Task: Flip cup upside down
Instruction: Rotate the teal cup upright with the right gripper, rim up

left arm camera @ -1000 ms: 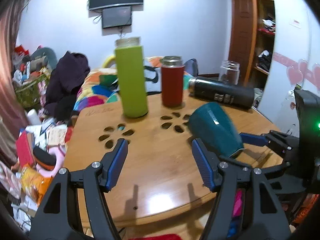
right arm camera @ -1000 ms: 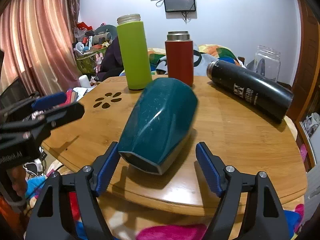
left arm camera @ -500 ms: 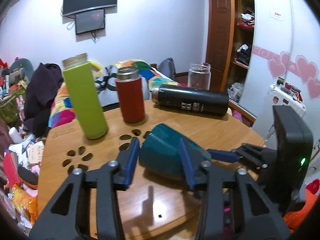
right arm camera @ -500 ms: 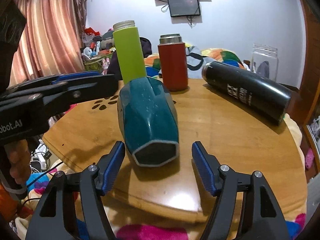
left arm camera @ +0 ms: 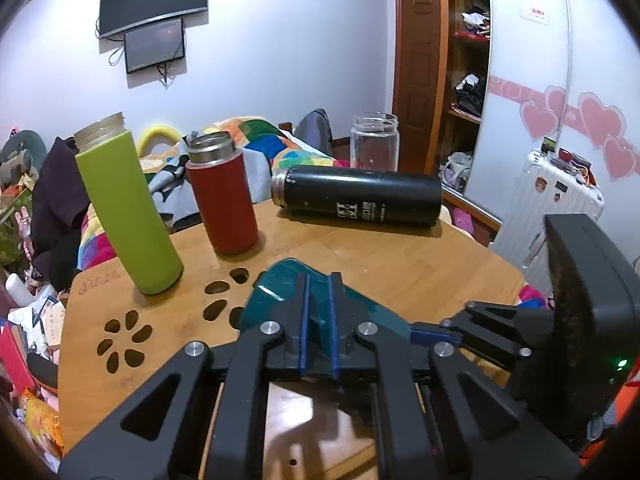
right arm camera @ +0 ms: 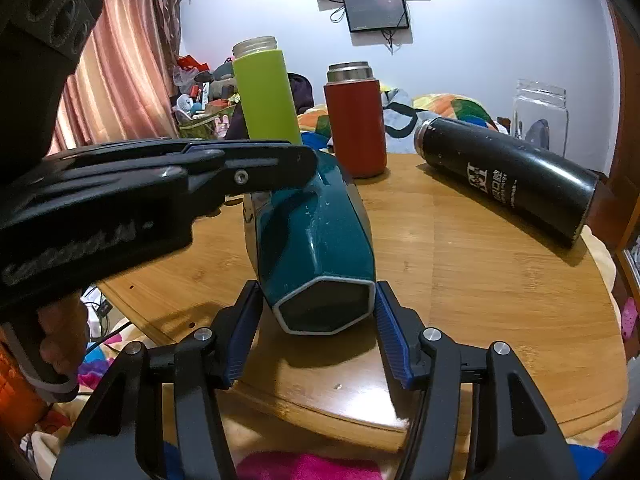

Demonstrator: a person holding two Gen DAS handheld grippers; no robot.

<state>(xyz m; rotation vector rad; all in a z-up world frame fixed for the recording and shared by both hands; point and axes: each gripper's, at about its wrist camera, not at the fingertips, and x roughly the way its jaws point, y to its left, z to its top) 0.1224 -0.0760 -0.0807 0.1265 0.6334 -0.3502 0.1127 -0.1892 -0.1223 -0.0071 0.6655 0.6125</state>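
A teal faceted cup [right arm camera: 316, 236] lies on its side on the round wooden table [right arm camera: 480, 288], its hexagonal base toward the right wrist camera. My right gripper [right arm camera: 320, 320] has a pad on either side of the cup's base end, touching or nearly touching it. My left gripper [left arm camera: 318, 304] sits over the cup [left arm camera: 276, 284] with its pads close together, only a narrow slot between them, and teal shows through that slot. In the right wrist view the left gripper's arm [right arm camera: 168, 172] reaches in from the left above the cup's far end.
A green bottle [left arm camera: 124, 208] and a red flask [left arm camera: 222, 196] stand upright behind the cup. A black flask [left arm camera: 356, 196] lies on its side at the back right, with a glass jar [left arm camera: 374, 142] behind it. Flower-shaped cut-outs [left arm camera: 124, 340] pierce the table.
My left gripper swung right over the cup and its fingers closed from wide apart to nearly together. My right gripper narrowed onto the cup's base. The cup turned its base toward the right gripper.
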